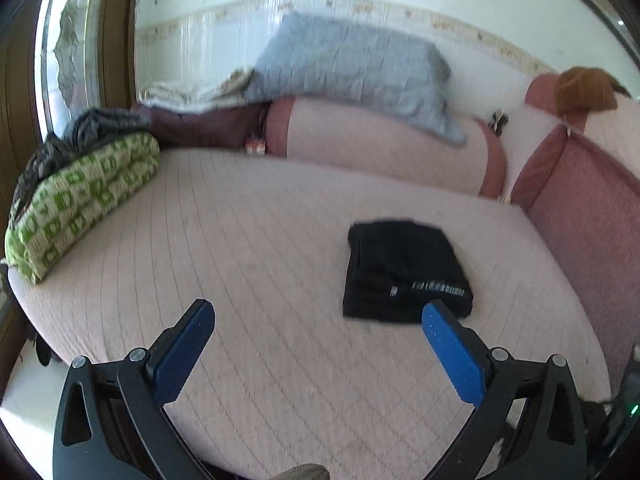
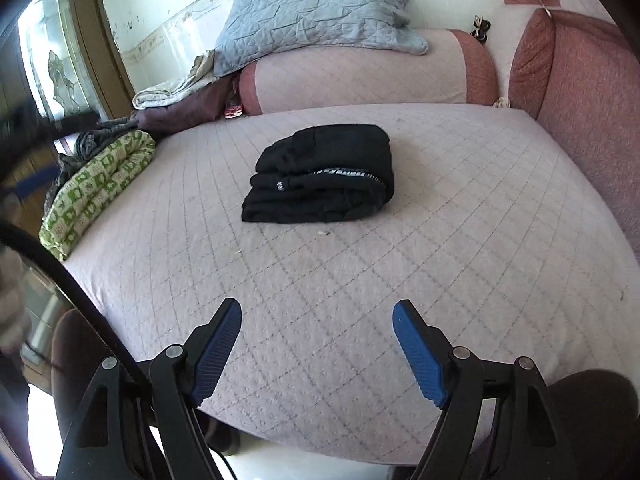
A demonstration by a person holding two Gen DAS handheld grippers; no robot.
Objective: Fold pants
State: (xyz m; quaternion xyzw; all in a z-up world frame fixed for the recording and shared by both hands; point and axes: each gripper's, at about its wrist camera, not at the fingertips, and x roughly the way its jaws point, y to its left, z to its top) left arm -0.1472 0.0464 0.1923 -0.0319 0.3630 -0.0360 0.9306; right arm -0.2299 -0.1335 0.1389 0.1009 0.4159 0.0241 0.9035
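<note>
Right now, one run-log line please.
pants: folded, on bed | left gripper: open, empty | right gripper: open, empty

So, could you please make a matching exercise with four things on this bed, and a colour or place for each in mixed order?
Things:
1. folded pants
2. quilted pillow
3. patterned bundle
4. bolster cushion

Descriptions:
A. green and white, at the left edge of the mattress
B. black, lying in the middle of the mattress
C. pale pink with darker red ends, along the wall
D. grey-blue, resting on top of the bolster

Pairs: 1-B, 2-D, 3-A, 4-C
</note>
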